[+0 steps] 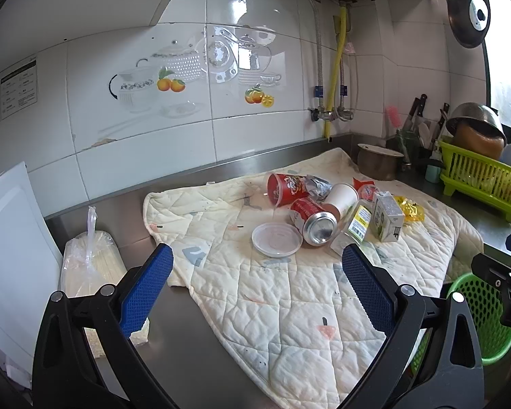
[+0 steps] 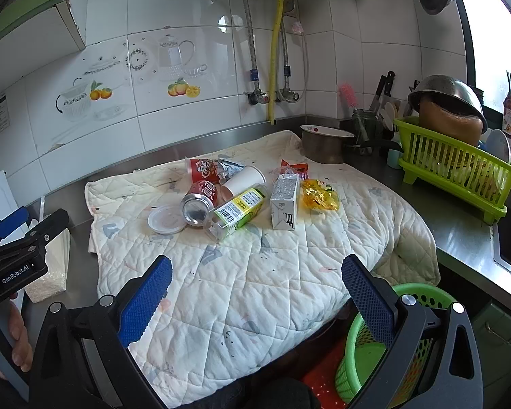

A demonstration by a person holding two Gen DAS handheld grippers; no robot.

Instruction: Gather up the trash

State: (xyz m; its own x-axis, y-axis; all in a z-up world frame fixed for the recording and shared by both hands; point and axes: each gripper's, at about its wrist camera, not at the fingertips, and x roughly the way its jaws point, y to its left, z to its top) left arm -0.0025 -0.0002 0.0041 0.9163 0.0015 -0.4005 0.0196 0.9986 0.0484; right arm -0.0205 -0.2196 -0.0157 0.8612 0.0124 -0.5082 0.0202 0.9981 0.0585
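I am holding the left gripper (image 1: pixel 257 284) above the near part of the quilted cloth (image 1: pixel 289 300), its blue fingers spread wide with nothing between them. I am holding the right gripper (image 2: pixel 256 289) likewise over the cloth's near edge, fingers wide apart and gripping nothing.

The trash is lying in one cluster toward the far side of the cloth, well apart from both grippers. A red can (image 2: pixel 201 199) is lying on its side with its open top facing the cameras. A clear plastic lid (image 2: pixel 165 220) is lying flat, touching the can on its left. A clear bottle with a green label (image 2: pixel 236 213) is lying tilted just right of the can. A white carton (image 2: pixel 282 201) is standing upright beside the bottle, and a yellow wrapper (image 2: pixel 320 195) is lying just right of it. Behind these, a red printed cup (image 2: pixel 202 168) and a white paper cup (image 2: pixel 243 179) are lying on their sides.

A green mesh basket (image 2: pixel 361 351) is sitting below the counter edge, partly hidden behind the right gripper's finger. A green dish rack (image 2: pixel 456 170) is standing on the steel counter (image 2: pixel 460 235) at far right.
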